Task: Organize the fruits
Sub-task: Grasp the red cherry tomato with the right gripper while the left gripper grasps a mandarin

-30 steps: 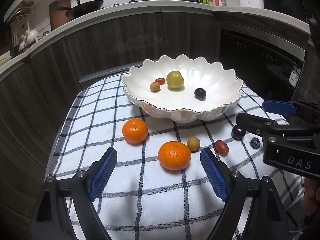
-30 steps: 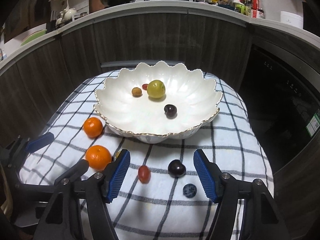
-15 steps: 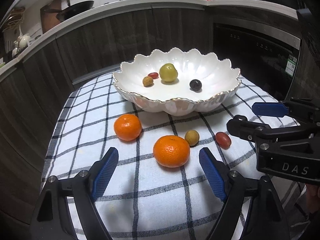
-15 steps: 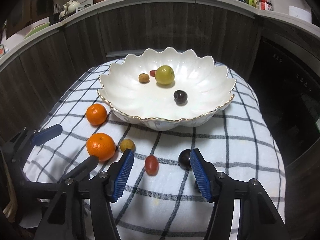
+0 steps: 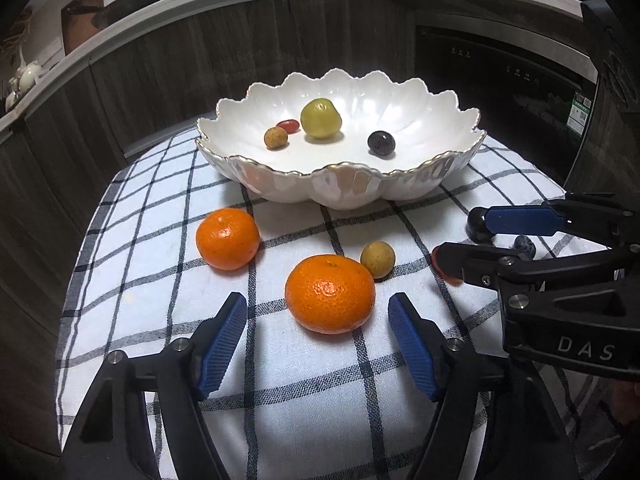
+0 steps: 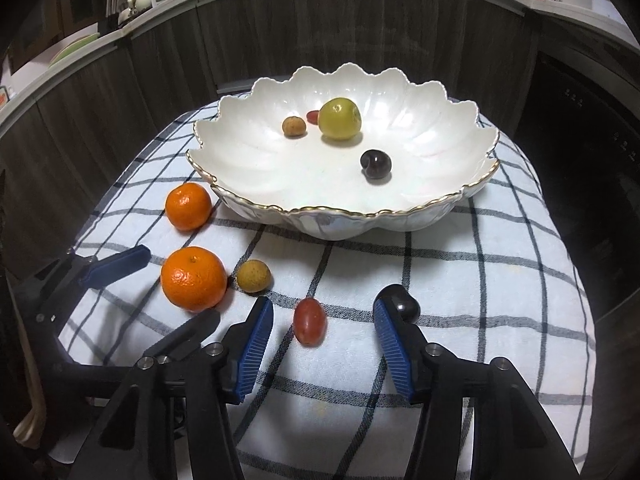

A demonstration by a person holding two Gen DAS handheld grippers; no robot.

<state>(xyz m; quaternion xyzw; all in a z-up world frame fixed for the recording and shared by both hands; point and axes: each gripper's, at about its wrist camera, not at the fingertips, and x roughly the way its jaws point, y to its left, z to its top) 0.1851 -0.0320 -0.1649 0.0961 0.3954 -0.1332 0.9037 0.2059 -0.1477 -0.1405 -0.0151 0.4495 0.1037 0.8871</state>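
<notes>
A white scalloped bowl [image 5: 448, 128] [image 6: 248, 152] on a checked cloth holds a green fruit [image 5: 321, 118], a brown longan, a red grape tomato and a dark cherry [image 5: 381, 143]. On the cloth lie two oranges [image 5: 330, 293] [image 5: 227, 238], a longan [image 5: 377, 259], a red grape tomato [image 6: 309, 320], a dark cherry [image 6: 406, 306] and a blueberry [image 5: 524, 245]. My left gripper [image 5: 318, 342] is open, its fingers flanking the near orange. My right gripper [image 6: 322, 344] is open around the red grape tomato; the cherry sits at its right fingertip.
The checked cloth [image 5: 152, 208] covers a small table with edges dropping off left, right and front. Dark cabinets and a counter with a pan and bottles stand behind. The right gripper's body [image 5: 560, 280] reaches in beside the left one.
Both grippers have moved forward and lower toward the fruit. The near orange now lies between the left fingers, and the red tomato between the right fingers. Both stay open.
</notes>
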